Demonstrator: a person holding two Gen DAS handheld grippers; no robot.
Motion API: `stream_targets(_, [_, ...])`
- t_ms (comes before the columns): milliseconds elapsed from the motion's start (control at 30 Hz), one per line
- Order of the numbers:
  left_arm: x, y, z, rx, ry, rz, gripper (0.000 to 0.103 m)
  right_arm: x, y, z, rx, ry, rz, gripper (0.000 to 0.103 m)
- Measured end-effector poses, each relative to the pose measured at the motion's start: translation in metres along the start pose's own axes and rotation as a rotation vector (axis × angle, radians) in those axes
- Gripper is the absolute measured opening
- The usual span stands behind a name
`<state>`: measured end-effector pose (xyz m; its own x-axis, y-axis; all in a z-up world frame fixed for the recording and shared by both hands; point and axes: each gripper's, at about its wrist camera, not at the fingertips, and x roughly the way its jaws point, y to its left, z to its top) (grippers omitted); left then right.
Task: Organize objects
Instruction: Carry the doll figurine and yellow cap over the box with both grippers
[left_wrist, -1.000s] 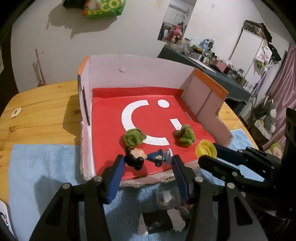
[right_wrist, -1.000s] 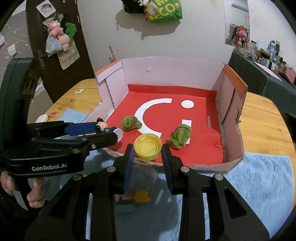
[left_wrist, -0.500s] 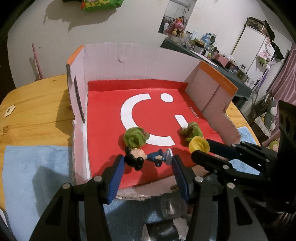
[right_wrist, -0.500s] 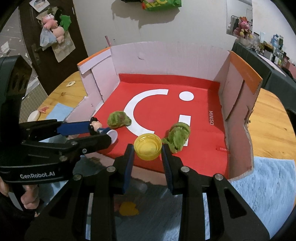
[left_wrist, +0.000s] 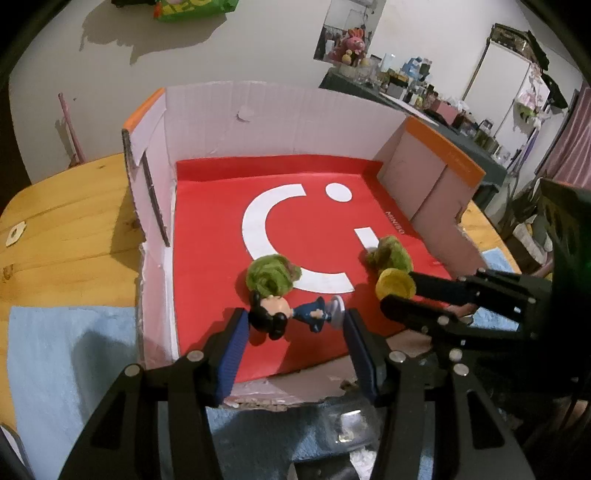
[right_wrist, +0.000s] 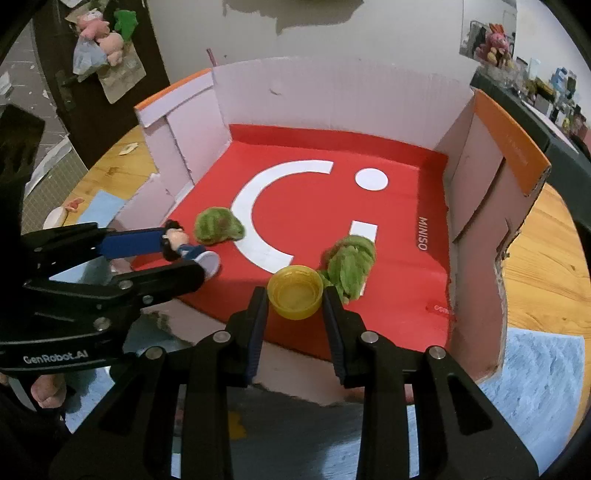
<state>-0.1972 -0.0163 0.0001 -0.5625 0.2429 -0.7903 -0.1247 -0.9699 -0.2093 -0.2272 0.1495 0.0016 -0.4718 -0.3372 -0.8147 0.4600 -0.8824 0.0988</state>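
My left gripper (left_wrist: 293, 319) is shut on a small figurine (left_wrist: 291, 314) with black hair and blue clothes, held sideways over the front of the open cardboard box (left_wrist: 280, 122) with its red floor. It also shows in the right wrist view (right_wrist: 184, 245). My right gripper (right_wrist: 294, 295) is shut on a yellow bottle cap (right_wrist: 294, 291), held over the box's front right; the cap shows in the left wrist view (left_wrist: 394, 283). Two green fuzzy lumps lie on the red floor, one left (left_wrist: 271, 275) and one right (left_wrist: 389, 253).
The box stands on a round wooden table (left_wrist: 66, 221) with a blue towel (left_wrist: 70, 354) under its front. Small objects lie on the towel below the grippers (left_wrist: 351, 424). A cluttered dark table (left_wrist: 424, 103) is at the back right.
Both grippers have moved forward over the box's front edge with their objects still held. The box looks closer and larger in both views.
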Motion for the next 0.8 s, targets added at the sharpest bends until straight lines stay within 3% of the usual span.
stream_targets(300, [0.013,-0.003,0.009,0.014,0.021,-0.019,0.055,0.005,-0.011,-0.003,0.04,-0.007,-0.048,0.029])
stream_targets(800, [0.024,0.002,0.009,0.005,0.03,0.029,0.055,0.013,-0.009,-0.002,0.031,0.007,-0.08,0.029])
